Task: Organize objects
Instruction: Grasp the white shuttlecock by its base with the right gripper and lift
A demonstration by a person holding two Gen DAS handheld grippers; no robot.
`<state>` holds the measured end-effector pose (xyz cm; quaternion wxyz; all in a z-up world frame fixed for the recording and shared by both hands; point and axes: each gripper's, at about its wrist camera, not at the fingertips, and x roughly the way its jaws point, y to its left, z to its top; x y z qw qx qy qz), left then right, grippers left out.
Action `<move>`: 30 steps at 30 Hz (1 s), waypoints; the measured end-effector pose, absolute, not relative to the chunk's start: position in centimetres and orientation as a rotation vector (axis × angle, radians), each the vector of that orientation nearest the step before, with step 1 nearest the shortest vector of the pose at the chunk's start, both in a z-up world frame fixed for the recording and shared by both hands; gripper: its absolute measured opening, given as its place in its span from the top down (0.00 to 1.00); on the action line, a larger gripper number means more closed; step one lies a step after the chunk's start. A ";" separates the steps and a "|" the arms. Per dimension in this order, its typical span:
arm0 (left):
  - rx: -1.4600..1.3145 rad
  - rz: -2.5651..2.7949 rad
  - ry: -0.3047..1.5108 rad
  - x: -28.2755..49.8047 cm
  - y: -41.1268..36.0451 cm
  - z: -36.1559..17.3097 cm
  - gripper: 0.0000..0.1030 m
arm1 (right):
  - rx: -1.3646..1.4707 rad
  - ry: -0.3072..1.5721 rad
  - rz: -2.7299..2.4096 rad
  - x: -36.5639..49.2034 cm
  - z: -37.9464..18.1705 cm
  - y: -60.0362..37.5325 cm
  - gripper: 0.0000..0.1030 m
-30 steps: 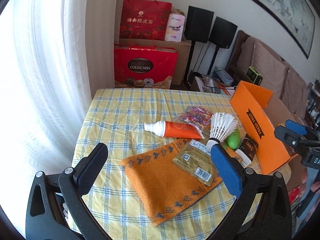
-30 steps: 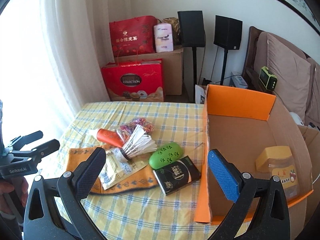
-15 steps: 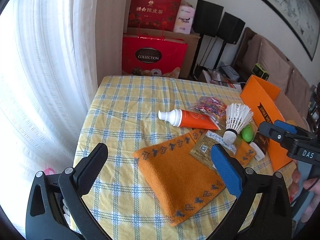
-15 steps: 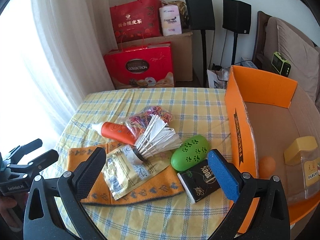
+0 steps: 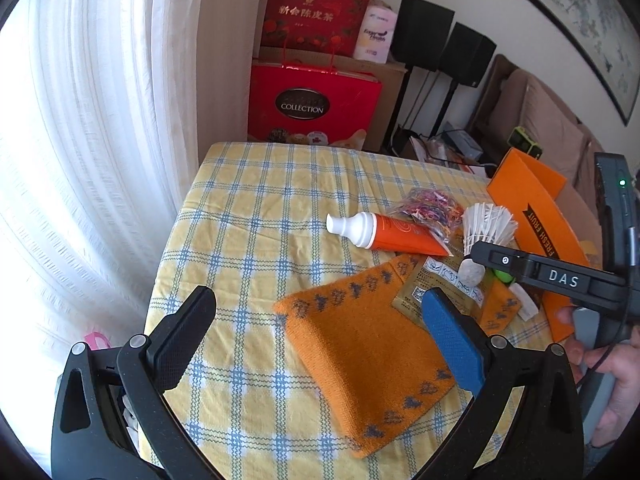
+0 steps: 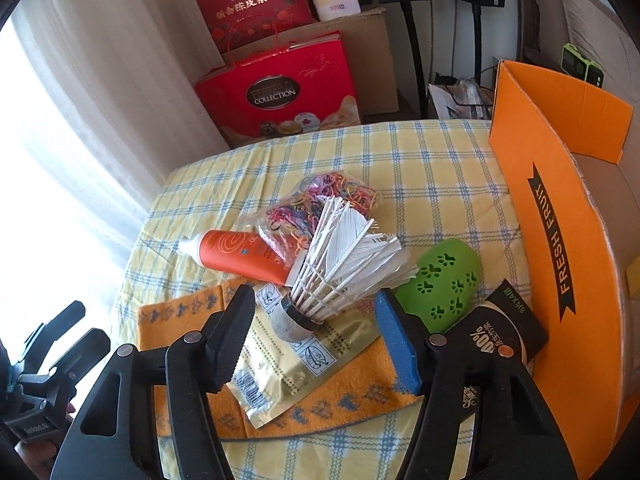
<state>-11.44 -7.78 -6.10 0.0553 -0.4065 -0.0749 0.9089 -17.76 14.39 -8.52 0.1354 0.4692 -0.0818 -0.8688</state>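
A white feather shuttlecock (image 6: 344, 256) lies on a gold sachet (image 6: 296, 364), on an orange cloth (image 5: 360, 344) atop the checked tablecloth. My right gripper (image 6: 316, 312) is low over it, its jaws closing. The shuttlecock's cork sits between them with gaps on both sides. In the left wrist view the right gripper (image 5: 520, 268) covers part of the shuttlecock (image 5: 486, 228). An orange tube (image 6: 244, 256), a bag of coloured rubber bands (image 6: 320, 196), a green case (image 6: 444, 284) and a black box (image 6: 504, 332) lie around it. My left gripper (image 5: 316, 308) hangs open and empty over the cloth's near-left side.
An orange "FRESH FRUIT" cardboard box (image 6: 560, 200) stands open at the table's right edge. Red gift bags (image 5: 312, 100) and speakers (image 5: 424, 32) stand on the floor beyond the far edge. A curtain (image 5: 100, 140) hangs to the left. A hand (image 5: 612, 364) holds the right gripper.
My right gripper has dropped forward and left onto the shuttlecock, and its jaws have narrowed around the cork. My left gripper has sunk slightly and stays open.
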 end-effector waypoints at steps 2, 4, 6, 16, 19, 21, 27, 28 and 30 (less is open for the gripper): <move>-1.236 2.758 -0.230 -11.5 -7.9 -6.2 0.00 | 1.378 -0.252 -2.509 -18.1 -9.0 14.2 0.40; -1.238 2.758 -0.236 -11.6 -8.0 -6.3 0.00 | 1.396 -0.269 -2.500 -18.4 -9.6 14.1 0.44; -1.239 2.756 -0.243 -11.6 -8.1 -6.3 0.00 | 1.404 -0.288 -2.493 -18.7 -10.1 14.1 0.48; -1.250 2.741 -0.258 -11.7 -8.1 -6.7 0.00 | 1.399 -0.307 -2.492 -19.8 -10.4 13.9 0.63; -1.251 2.731 -0.275 -11.8 -8.1 -6.6 0.00 | 1.389 -0.314 -2.474 -19.6 -10.3 13.9 0.72; -1.248 2.719 -0.292 -12.1 -8.0 -6.3 0.00 | 1.387 -0.323 -2.461 -19.4 -10.2 13.9 0.72; -1.238 2.682 -0.330 -13.7 -7.2 -5.7 0.00 | 1.350 -0.304 -2.463 -18.3 -9.2 14.4 0.72; -1.246 2.675 -0.328 -14.1 -7.0 -5.6 0.00 | 1.341 -0.300 -2.466 -18.0 -8.9 14.5 0.72; -1.257 2.650 -0.343 -14.7 -6.6 -5.7 0.00 | 1.322 -0.293 -2.471 -17.5 -8.4 14.8 0.72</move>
